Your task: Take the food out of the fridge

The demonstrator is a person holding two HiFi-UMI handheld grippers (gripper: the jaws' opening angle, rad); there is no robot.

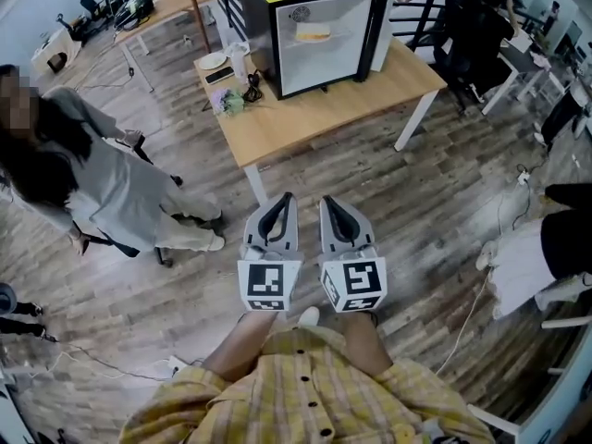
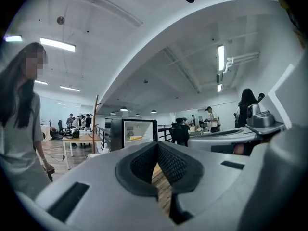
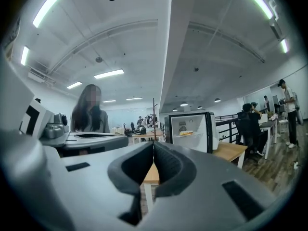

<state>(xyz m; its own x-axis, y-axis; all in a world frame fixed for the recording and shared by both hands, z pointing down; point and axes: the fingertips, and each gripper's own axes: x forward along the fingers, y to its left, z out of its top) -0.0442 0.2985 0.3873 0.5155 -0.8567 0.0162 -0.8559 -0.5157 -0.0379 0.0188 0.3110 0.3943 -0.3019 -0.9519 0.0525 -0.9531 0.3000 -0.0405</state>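
A small black fridge [image 1: 268,26] stands on a wooden table [image 1: 324,109] ahead of me, its door [image 1: 381,26] swung open to the right. On the shelf inside lies a pale yellow piece of food [image 1: 313,33]. The food [image 2: 135,138] also shows in the left gripper view, and the food [image 3: 186,133] in the right gripper view. My left gripper [image 1: 288,198] and right gripper [image 1: 326,201] are held side by side over the floor, well short of the table. Both point level at the fridge. The left gripper [image 2: 157,146] and the right gripper [image 3: 154,146] are each shut with nothing between the pads.
A person in grey [image 1: 102,188] sits at the left, close to the table's near corner. A plate [image 1: 212,60], a cup and small items lie on the table left of the fridge. Someone in black [image 1: 472,26] sits at a desk back right. Cables trail over the wooden floor [image 1: 435,192].
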